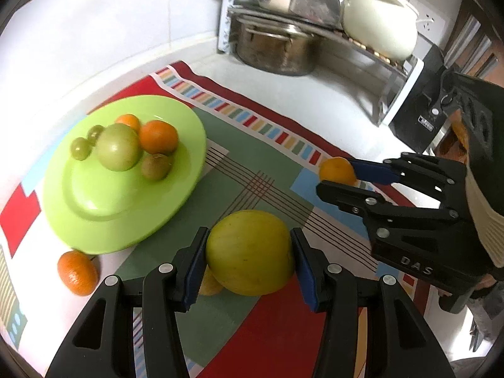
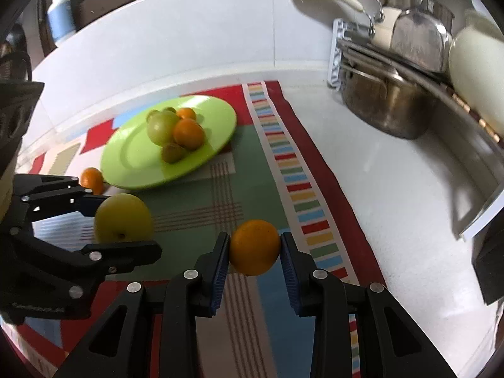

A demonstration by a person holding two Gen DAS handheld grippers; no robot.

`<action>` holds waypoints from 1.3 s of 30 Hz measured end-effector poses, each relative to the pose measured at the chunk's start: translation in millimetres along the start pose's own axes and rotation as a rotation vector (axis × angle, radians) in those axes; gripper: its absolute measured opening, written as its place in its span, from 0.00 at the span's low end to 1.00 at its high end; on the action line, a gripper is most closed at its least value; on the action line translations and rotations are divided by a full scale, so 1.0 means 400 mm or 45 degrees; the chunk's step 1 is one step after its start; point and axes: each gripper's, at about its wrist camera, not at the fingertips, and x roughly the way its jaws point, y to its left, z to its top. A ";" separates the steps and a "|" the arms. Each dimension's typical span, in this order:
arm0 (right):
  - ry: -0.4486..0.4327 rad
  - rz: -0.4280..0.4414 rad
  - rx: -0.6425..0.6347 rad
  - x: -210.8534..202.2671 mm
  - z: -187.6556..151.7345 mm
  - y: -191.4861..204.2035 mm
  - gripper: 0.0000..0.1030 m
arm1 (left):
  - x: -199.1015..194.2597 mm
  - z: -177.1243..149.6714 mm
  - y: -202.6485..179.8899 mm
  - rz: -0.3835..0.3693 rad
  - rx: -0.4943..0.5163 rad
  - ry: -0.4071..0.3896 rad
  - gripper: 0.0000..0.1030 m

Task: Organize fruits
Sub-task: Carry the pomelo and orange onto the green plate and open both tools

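Upper right of left wrist view: steel pot (image 1: 277, 48) under a dish rack (image 1: 362, 44) carrying a cream jug (image 1: 378, 25). Patterned cloth (image 1: 271, 145) covers the white bench (image 1: 315, 94). Green plate (image 1: 94, 201) at left centre holds a green apple (image 1: 118, 151), two oranges, two grapes and a kiwi (image 1: 155, 166). A loose mandarin (image 1: 77, 272) lies just off the plate's lower rim.

Left claw (image 1: 249, 260), bottom centre, clenched on a yellow-green apple (image 1: 250, 252); both pads touch its sides. Right claw (image 2: 254, 252) grasps a small orange (image 2: 254, 247) between its pads, bottom centre of right wrist view. Both fruits are off the plate.
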 end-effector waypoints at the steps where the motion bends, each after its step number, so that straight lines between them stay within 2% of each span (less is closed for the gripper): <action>1: -0.012 0.002 -0.002 -0.012 0.001 0.006 0.32 | -0.012 -0.005 0.003 0.002 -0.013 -0.013 0.49; 18: -0.167 0.072 -0.022 -0.130 0.039 0.149 0.32 | -0.183 -0.067 0.088 0.097 -0.105 -0.155 0.49; 31: -0.218 0.087 0.017 -0.134 0.080 0.257 0.32 | -0.254 -0.060 0.177 0.127 -0.057 -0.214 0.49; 39: -0.227 0.062 0.062 -0.102 0.113 0.310 0.32 | -0.245 -0.026 0.255 0.134 -0.008 -0.220 0.49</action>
